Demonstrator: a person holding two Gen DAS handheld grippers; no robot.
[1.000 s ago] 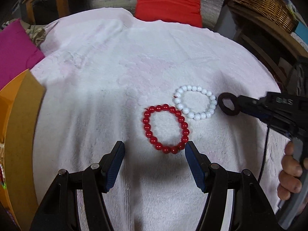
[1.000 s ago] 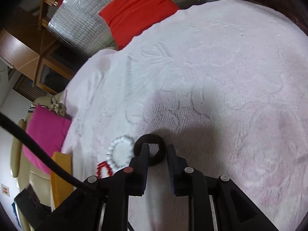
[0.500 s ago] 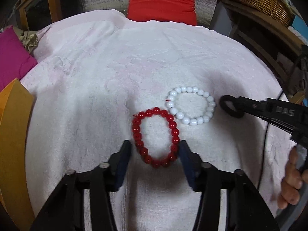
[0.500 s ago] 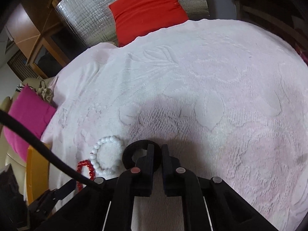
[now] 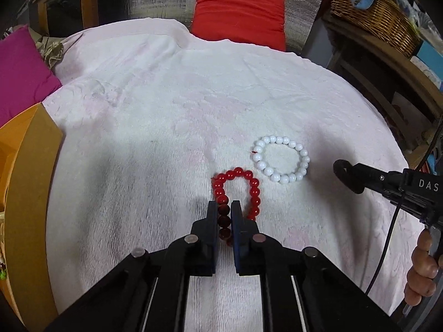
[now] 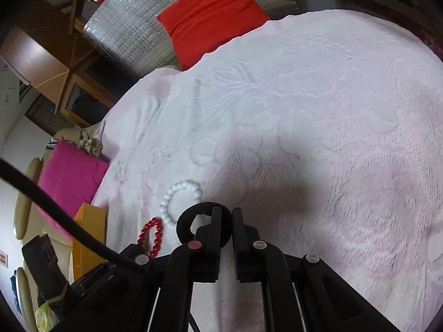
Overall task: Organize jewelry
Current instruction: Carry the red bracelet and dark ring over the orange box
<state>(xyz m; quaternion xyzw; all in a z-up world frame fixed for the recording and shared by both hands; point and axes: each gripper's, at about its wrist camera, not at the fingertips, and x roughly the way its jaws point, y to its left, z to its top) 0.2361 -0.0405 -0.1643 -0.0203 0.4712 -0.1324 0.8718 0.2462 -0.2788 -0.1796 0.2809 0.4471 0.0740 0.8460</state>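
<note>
On the pale pink towelling-covered table (image 5: 155, 144), my left claw (image 5: 223, 215) clamped on one side of the red glass-bead bracelet (image 5: 250, 191), white bead bracelet (image 5: 281, 159) just beside it, my right claw (image 6: 226, 222) pinching the black fabric hair ring (image 6: 184, 225).

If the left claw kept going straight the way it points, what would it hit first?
Beyond the red bead bracelet it grips, probably only the pale pink textured blanket; the white bead bracelet lies off to the right.
</note>
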